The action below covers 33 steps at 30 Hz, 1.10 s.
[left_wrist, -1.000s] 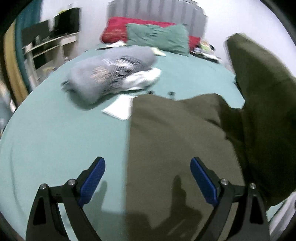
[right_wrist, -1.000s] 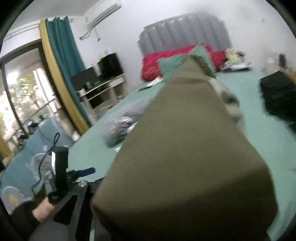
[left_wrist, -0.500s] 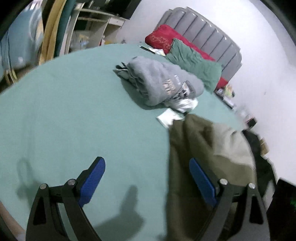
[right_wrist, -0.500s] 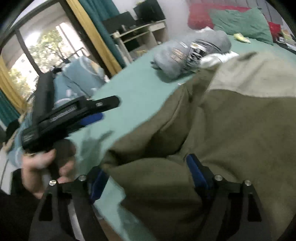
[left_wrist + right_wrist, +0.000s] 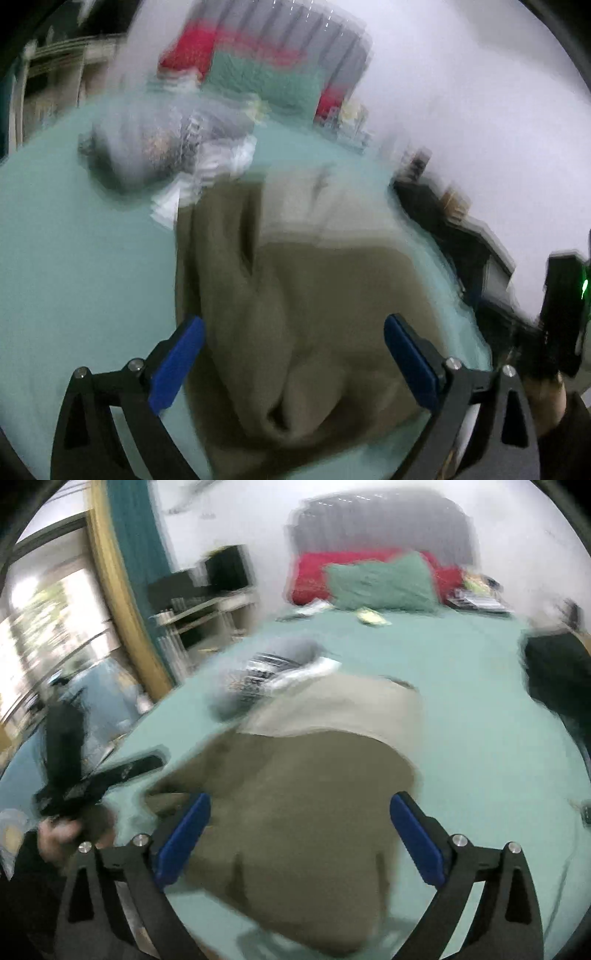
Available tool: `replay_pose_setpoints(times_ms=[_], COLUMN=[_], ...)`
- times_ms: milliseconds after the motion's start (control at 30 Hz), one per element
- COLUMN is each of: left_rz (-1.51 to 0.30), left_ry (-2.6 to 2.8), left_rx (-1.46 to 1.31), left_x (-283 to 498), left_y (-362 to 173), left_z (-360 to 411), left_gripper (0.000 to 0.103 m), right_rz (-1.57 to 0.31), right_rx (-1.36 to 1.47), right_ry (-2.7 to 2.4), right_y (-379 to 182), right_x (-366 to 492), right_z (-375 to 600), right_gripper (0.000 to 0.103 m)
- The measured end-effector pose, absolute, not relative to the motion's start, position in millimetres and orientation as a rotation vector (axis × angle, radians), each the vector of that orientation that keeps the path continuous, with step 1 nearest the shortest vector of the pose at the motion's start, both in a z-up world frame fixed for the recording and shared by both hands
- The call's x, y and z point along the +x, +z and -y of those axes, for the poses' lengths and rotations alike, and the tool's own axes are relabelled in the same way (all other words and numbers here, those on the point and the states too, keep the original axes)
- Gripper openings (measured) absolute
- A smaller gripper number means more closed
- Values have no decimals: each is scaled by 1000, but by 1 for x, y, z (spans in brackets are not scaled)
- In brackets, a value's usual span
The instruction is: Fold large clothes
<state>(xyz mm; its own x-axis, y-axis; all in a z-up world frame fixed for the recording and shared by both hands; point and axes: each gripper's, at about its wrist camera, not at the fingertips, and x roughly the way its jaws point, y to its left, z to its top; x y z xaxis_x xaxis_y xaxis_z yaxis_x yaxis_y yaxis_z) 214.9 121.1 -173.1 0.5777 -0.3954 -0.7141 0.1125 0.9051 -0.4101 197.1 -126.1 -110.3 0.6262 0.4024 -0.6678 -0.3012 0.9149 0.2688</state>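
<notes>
Left gripper (image 5: pixel 293 363) over headboard-pointing garment (image 5: pixel 295 295)

bed left of olive garment (image 5: pixel 303 295): bare | beyond: grey bundle (image 5: pixel 155 144)

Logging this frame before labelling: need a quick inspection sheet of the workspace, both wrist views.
Surface: bed with teal sheet, smooth where bare.
Job's things: olive garment lying bunched on the sheet, paler panel at its far end; not neatly folded.
Clutter: grey bundle of clothes beyond the garment, white items beside it; red pillow and green pillow at the headboard; dark object at the bed's right edge.
Grippers: left gripper open over the garment; right gripper open over it, nothing gripped.
Cables: nothing seen.
Surroundings: shelving, teal curtain, window; frames blurred.
</notes>
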Motion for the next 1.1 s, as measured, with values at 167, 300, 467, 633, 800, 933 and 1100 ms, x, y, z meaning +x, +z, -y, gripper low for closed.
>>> replay_pose_setpoints(times_ms=[167,300,467,633,800,933,1100], left_rz=[-1047,-1054,-968,-1045,-1078,-1103,-1109], left_ry=[-195,-139,-98,-121,-130,-165,-241], left_rx=[-322,-437,-466,-445,-463,-547,-466], left_x=[220,223,235,250,245,234,220], left_y=[-213,-218,-211,-228,-243,-254,-246], left_z=[-128,-156,-169,-156,-157,-156,-126], left_gripper=[75,75,81,81,84,84,83], right_rz=[-916,-942,-993,-952,-1036,-1018,-1057], right_rx=[208,-19,42,339,625,561,458], right_ry=[414,319,392,457,588,591,599], right_y=[-188,-210,-200,-187,-231,-230,-196], right_x=[236,242,252,248,230,222,227], right_z=[115,76,87,153,169,149,154], right_gripper=[97,101,103,103,101,92,46])
